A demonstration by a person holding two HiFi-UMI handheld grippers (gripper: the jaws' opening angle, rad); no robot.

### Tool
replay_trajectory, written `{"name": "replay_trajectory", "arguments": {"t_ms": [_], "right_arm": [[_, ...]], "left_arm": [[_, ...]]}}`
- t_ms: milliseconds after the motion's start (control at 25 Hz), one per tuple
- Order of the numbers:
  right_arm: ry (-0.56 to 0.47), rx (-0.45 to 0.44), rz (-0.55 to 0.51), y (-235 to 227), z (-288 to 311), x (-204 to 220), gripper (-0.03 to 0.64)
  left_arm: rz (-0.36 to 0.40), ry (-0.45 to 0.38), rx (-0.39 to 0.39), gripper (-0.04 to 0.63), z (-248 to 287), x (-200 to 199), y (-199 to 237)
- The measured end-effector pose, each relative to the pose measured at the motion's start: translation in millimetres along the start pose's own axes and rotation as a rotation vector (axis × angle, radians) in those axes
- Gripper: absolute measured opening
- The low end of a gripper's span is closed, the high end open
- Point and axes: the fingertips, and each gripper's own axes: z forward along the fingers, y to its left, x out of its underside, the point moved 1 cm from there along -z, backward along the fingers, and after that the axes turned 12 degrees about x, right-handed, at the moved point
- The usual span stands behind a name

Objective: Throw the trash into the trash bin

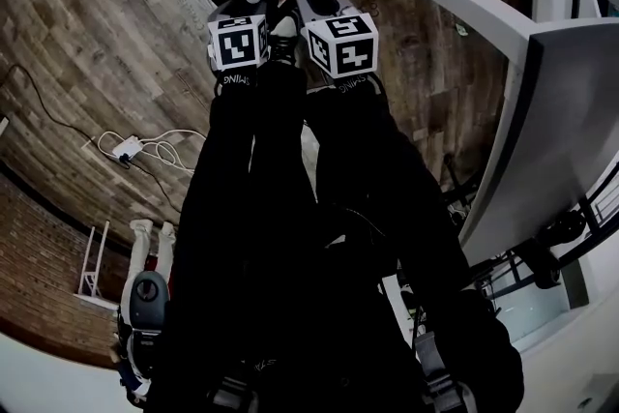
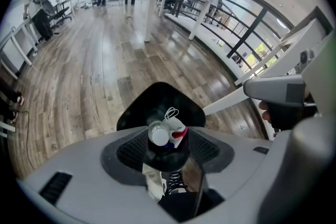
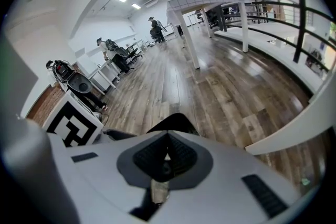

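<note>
Left gripper (image 2: 168,139): jaws wide, pads look clear of trash (image 2: 164,131) (white round piece, red-blue wrapper, string). Trash sits in gap, directly over black trash bin (image 2: 157,99). Gripper points steeply down, presumably so load falls into opening.
Right gripper (image 3: 167,159): jaws closed, nothing between, at 3 o'clock of left.
Only left gripper view shows trash in gap. Right gripper view: bin edge only, 12 o'clock. Head view: both grippers over bin, wooden floor (image 1: 116,14) around.
</note>
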Motion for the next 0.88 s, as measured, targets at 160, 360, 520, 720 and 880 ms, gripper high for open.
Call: {"name": "replay_trajectory", "arguments": {"t_ms": [160,360,520,720,880], "right_arm": [[0.002,0.008,0.007,-5,-15,-2,0.014],[-0.022,0.018,0.02,-8,-46,-17,0.015],[-0.064,0.023,0.037,-2,-90,-42,0.015],[-0.15,0.028,0.06,7,-165,-88,0.015],[-0.232,0.047,0.102,8,-234,-127,0.014]], "left_arm": [[-0.02,-0.016,0.013,0.227,-14,-3,-10],[-0.016,-0.049,0.017,0.225,-41,-13,-32],[0.01,-0.087,0.031,0.183,-79,-31,-62],[0.078,-0.183,0.04,0.07,-143,-76,-113],[0.149,-0.264,0.053,0.009,-199,-117,-162]]}}
